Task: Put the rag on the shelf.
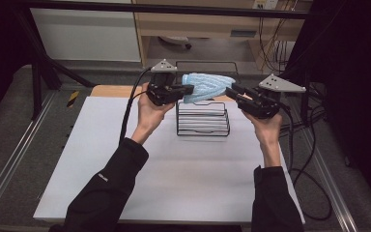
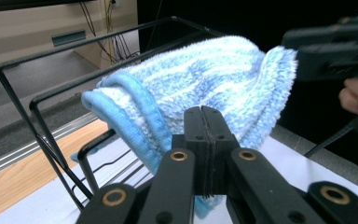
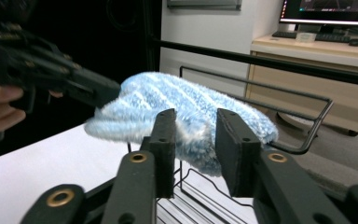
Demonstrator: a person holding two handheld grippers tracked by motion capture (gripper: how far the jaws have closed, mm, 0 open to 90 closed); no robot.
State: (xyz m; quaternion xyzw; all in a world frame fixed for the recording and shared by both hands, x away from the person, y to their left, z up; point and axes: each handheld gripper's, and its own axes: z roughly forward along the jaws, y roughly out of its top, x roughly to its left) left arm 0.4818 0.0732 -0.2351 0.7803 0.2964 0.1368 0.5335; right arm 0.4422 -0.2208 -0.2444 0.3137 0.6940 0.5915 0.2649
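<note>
A blue towel [image 1: 206,86] is held up over a black wire rack [image 1: 203,126] that stands on the white board [image 1: 174,174] near its far edge, and the work in hand appears to be the hanging of the towel over the rack's top rail. The left gripper [image 1: 187,90] is clamped on the towel's left end: in the left gripper view its jaws are seen pressed together, with the towel's edge [image 2: 144,116] pinched between them. The right gripper [image 1: 232,92] is at the towel's right end, but its jaws stand partly apart; in the right gripper view the towel [image 3: 186,116] is seen in and beyond the gap between them, and no pad is seen pressing on it, so this end is judged to be released or nearly so. The towel's middle seems to lie on or just above the rack's upper rail [image 2: 98,70], though whether the cloth's weight is borne by the rail cannot be told for certain. The lifting and the carrying to the rack are judged done. What is left, by this reading, is for the left end to be lowered and let go, both grippers to be drawn clear, and the towel to be left draped evenly on the rack without sliding off.
</note>
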